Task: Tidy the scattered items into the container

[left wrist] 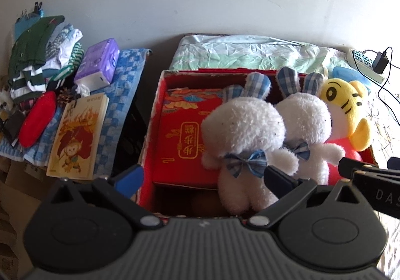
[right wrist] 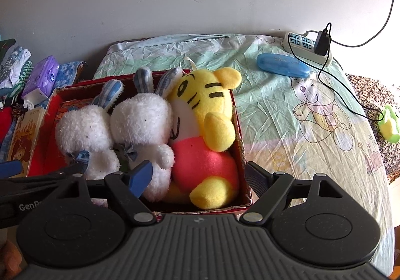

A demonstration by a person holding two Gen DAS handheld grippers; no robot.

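A red cardboard box [left wrist: 160, 95] [right wrist: 240, 130] stands on the bed. Inside it lie a red gift box [left wrist: 182, 135], two white plush rabbits [left wrist: 240, 135] [right wrist: 85, 135] [right wrist: 142, 130] and a yellow tiger plush [left wrist: 347, 110] [right wrist: 207, 125]. My left gripper [left wrist: 202, 180] is open and empty over the box's near edge, its right finger next to the nearer rabbit. My right gripper [right wrist: 200, 177] is open and empty, its fingers either side of the tiger's legs, not closed on it.
A blue case [right wrist: 282, 65], a power strip [right wrist: 307, 47] with a charger and cable, and a green-yellow toy [right wrist: 388, 125] lie on the sheet to the right. Left of the box are a book [left wrist: 77, 135], a tissue pack [left wrist: 98, 65], a red plush [left wrist: 37, 117] and folded clothes [left wrist: 37, 55].
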